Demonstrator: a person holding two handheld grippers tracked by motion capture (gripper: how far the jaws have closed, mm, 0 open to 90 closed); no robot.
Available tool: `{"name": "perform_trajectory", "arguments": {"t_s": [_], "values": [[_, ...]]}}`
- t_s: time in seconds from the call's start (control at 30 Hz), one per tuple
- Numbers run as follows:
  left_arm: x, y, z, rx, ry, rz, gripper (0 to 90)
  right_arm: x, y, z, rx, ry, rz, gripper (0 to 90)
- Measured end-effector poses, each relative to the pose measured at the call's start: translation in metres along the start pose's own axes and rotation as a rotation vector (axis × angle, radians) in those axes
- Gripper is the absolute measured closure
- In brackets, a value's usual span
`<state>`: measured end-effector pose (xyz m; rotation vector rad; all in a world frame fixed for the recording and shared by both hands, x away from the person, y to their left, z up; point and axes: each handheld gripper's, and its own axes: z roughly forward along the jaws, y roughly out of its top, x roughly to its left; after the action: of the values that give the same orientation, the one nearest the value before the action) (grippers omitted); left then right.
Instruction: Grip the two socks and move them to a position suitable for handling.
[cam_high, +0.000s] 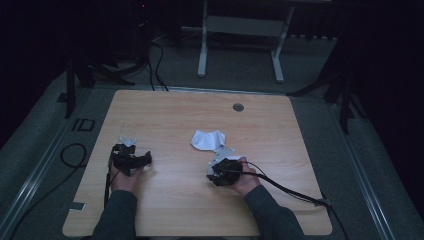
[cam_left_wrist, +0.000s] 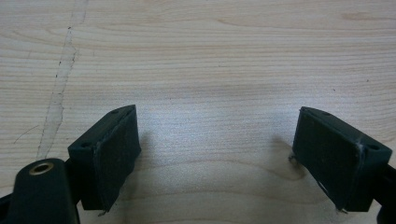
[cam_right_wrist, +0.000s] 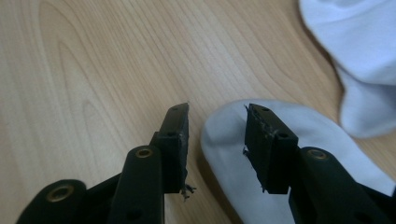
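A white sock (cam_high: 207, 139) lies crumpled near the middle of the wooden table (cam_high: 165, 110). My right gripper (cam_high: 223, 162) sits just in front of it, held by a hand. In the right gripper view the jaws (cam_right_wrist: 217, 112) stand apart: the left one is over bare wood and the right one is over a rounded end of the sock (cam_right_wrist: 229, 144), with nothing pressed between the pads. More of the sock (cam_right_wrist: 359, 51) lies at the upper right. My left gripper (cam_high: 131, 159) rests at the table's left. Its jaws (cam_left_wrist: 217, 116) are wide open over bare wood.
A small round grey cap (cam_high: 238, 107) sits in the tabletop near the far edge. Cables trail from both grippers toward the front edge. A metal frame (cam_high: 240, 35) stands on the floor beyond the table, with dark stands at both sides.
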<state>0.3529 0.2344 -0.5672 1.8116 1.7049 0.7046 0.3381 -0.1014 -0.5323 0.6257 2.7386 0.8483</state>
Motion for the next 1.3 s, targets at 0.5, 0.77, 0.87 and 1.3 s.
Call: {"name": "perform_trajectory", "arguments": {"t_s": [0.5,0.77,0.87,1.3], "values": [[0.000,0.000,0.000,-0.001,-0.001,-0.001,14.9,-0.014,0.005,-0.026,-0.065,-0.069,0.066,88.1],[0.000,0.000,0.000,0.000,-0.001,-0.001,14.9,-0.033,0.005,-0.063,-0.119,-0.148,0.092,88.4],[0.000,0.000,0.000,-0.001,-0.002,-0.001,14.8,-0.047,-0.005,-0.085,-0.143,-0.191,0.120,88.4],[0.000,0.000,0.000,-0.001,-0.002,-0.001,14.9,-0.086,-0.056,-0.127,-0.115,-0.358,0.236,88.4]]}}
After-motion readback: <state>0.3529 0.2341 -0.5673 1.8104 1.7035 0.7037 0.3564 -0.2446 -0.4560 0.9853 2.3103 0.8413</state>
